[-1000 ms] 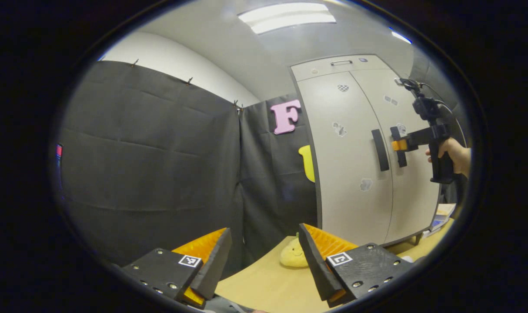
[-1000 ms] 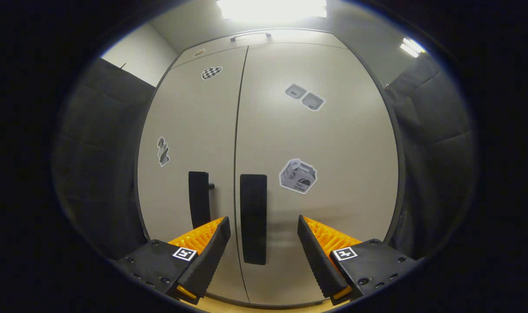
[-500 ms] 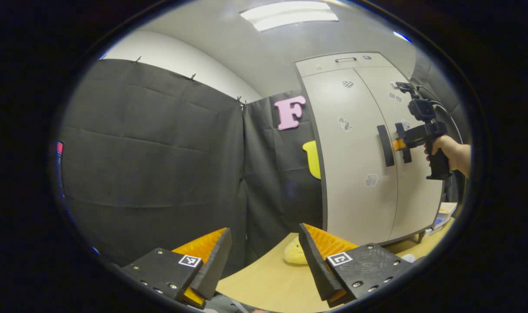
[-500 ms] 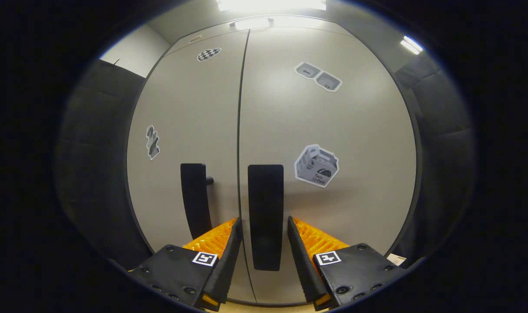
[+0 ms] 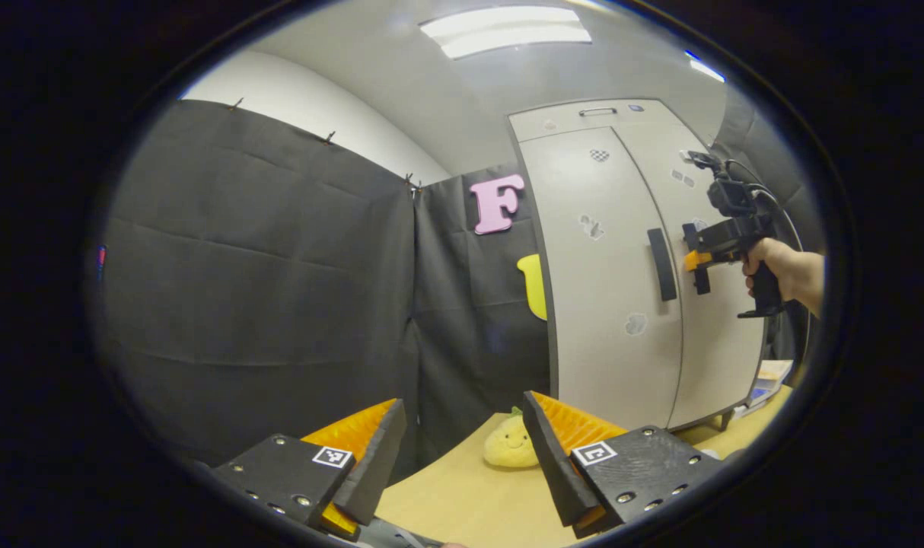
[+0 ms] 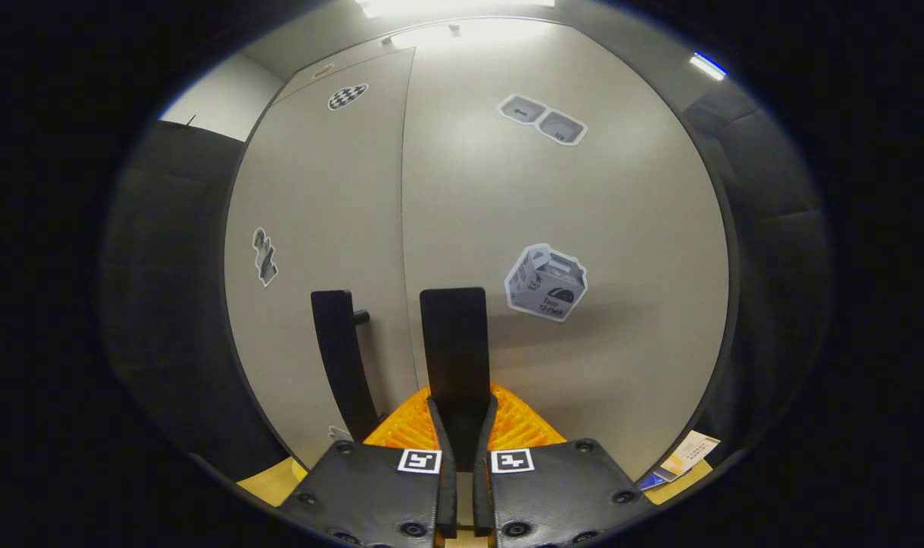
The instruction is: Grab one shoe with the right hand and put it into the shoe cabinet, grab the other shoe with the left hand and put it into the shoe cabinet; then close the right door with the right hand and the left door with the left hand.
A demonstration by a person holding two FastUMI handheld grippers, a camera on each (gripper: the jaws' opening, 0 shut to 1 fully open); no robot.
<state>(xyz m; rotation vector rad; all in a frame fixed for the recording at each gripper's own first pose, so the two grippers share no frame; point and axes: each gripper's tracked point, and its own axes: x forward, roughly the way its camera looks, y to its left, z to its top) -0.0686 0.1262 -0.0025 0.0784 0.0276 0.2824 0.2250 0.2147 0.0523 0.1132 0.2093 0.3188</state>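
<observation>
Shoe cabinet (image 5: 622,266) standing tall at the back of the worktop (image 5: 462,502), both pale doors flush and shut. Right door (image 6: 568,228) and left door (image 6: 317,228) meeting at a thin seam, stickers scattered over both. No shoes in sight in either view; whether already inside cannot be told, and shut doors with a gripper on a handle suggest an opening pull comes first.

Dark vertical bars either side of the seam: right door handle (image 6: 454,342) and left door handle (image 6: 336,350). Right gripper (image 6: 462,426) closed narrow onto the right door handle, one finger pressed to each side of the bar. Seen too from the left gripper view, held in a hand (image 5: 774,262) up at the handles.

Left gripper (image 5: 462,449) spread wide and empty, low over the worktop, well apart from the cabinet. Small yellow plush toy (image 5: 511,443) lying on the worktop near the cabinet's foot, unrelated to the task.

Risks from here, as judgement only: grip sits low on the bar, so a pull off the door's swing arc could slide the fingers down and off. A hard tug could rock the cabinet on its feet. Left handle just beside the right, so a sideways drift could knock it.
</observation>
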